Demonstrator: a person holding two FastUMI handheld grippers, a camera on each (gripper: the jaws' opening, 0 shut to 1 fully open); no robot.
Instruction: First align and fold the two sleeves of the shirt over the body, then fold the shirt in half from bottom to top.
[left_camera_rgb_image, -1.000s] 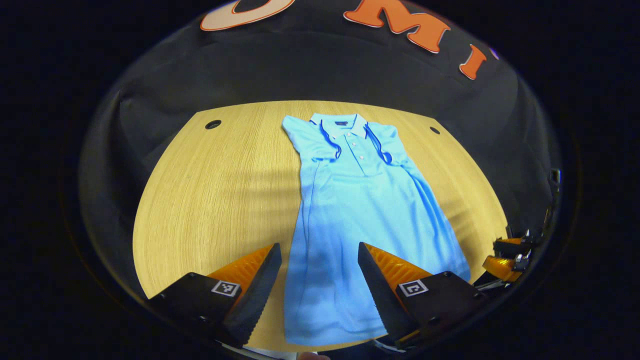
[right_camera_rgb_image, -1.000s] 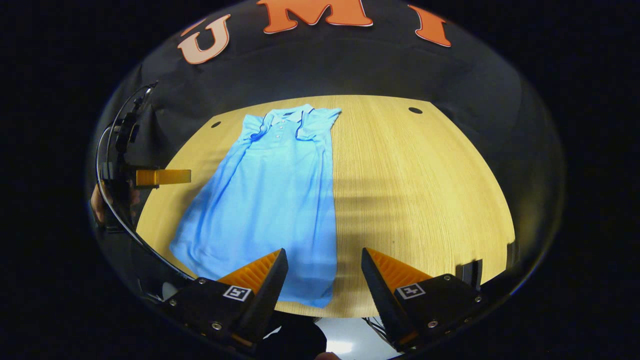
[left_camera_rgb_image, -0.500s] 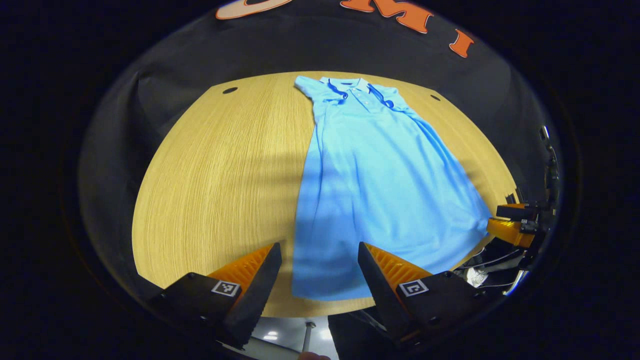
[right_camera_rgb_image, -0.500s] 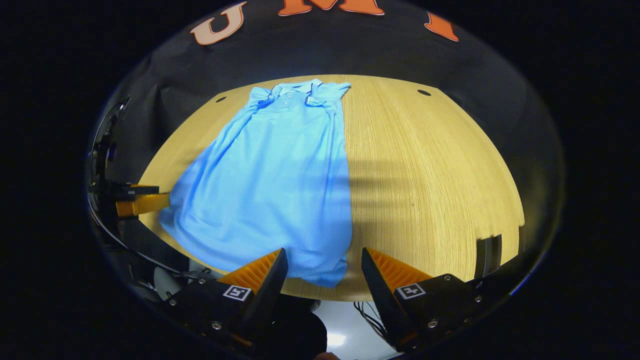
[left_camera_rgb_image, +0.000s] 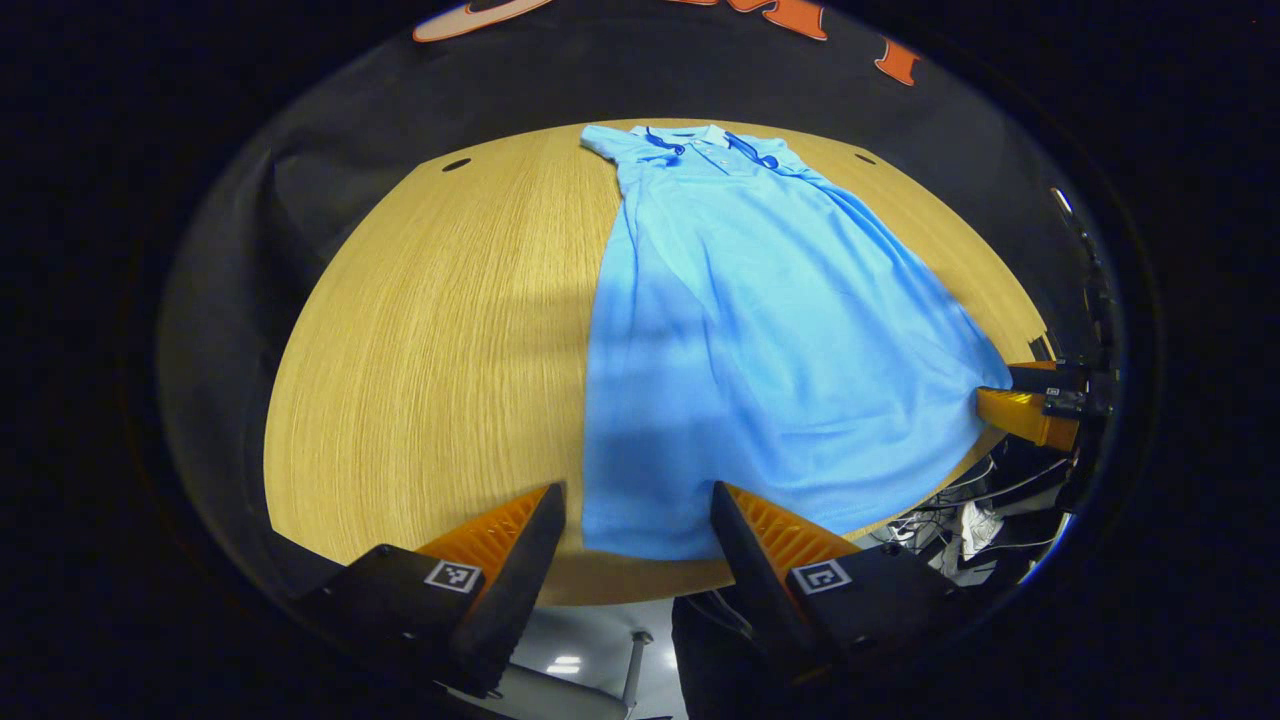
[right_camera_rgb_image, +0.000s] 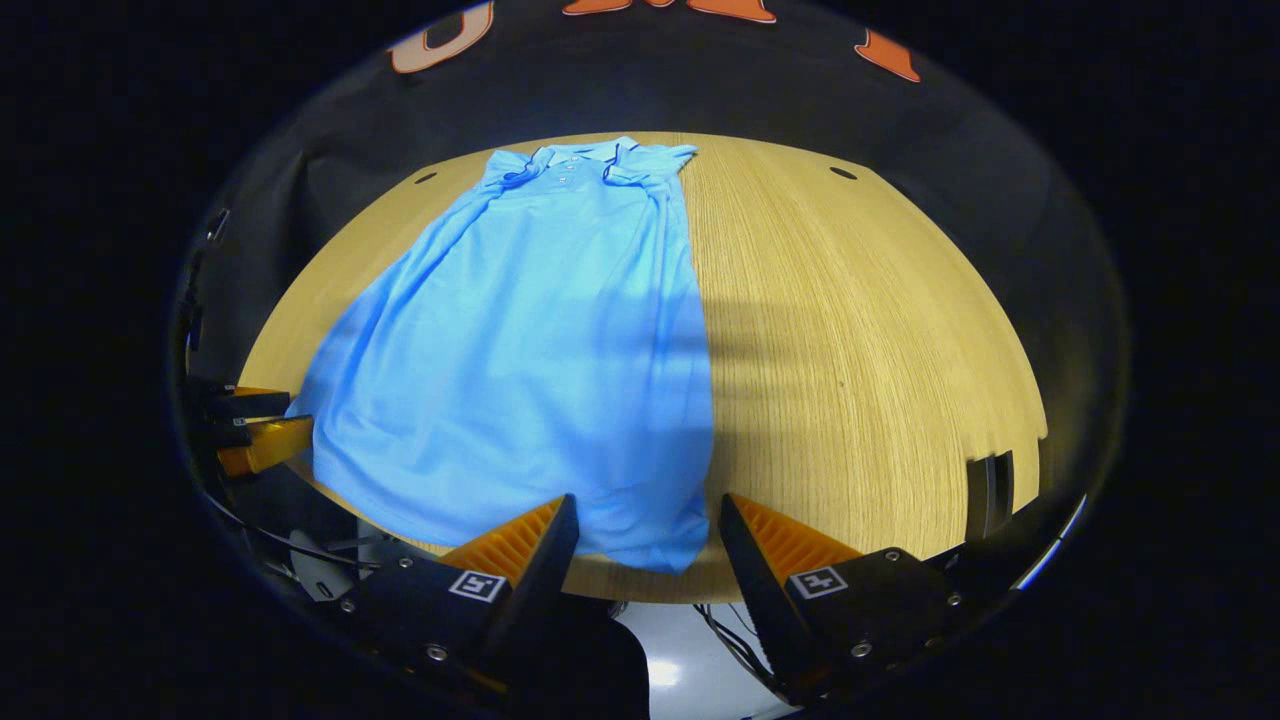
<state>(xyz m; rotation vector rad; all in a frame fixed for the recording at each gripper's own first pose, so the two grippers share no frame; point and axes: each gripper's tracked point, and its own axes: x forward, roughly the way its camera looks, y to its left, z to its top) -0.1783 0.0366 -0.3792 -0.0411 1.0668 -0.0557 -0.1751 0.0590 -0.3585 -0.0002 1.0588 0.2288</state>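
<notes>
Blue shirt (left_camera_rgb_image: 760, 330) lies flat, its hem between both grippers' spread fingers (left_camera_rgb_image: 520, 560), untouched.

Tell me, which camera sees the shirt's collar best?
The left gripper view: the light blue polo shirt's collar shows its dark trim and placket more plainly. In the right gripper view the collar is slightly smaller and its detail fainter.

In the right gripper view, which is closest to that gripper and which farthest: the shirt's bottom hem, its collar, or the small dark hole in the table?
1. Bottom hem, just ahead of the right gripper.
2. Collar, far end, left.
3. Table hole, far right; too close to the collar to rank.
</notes>
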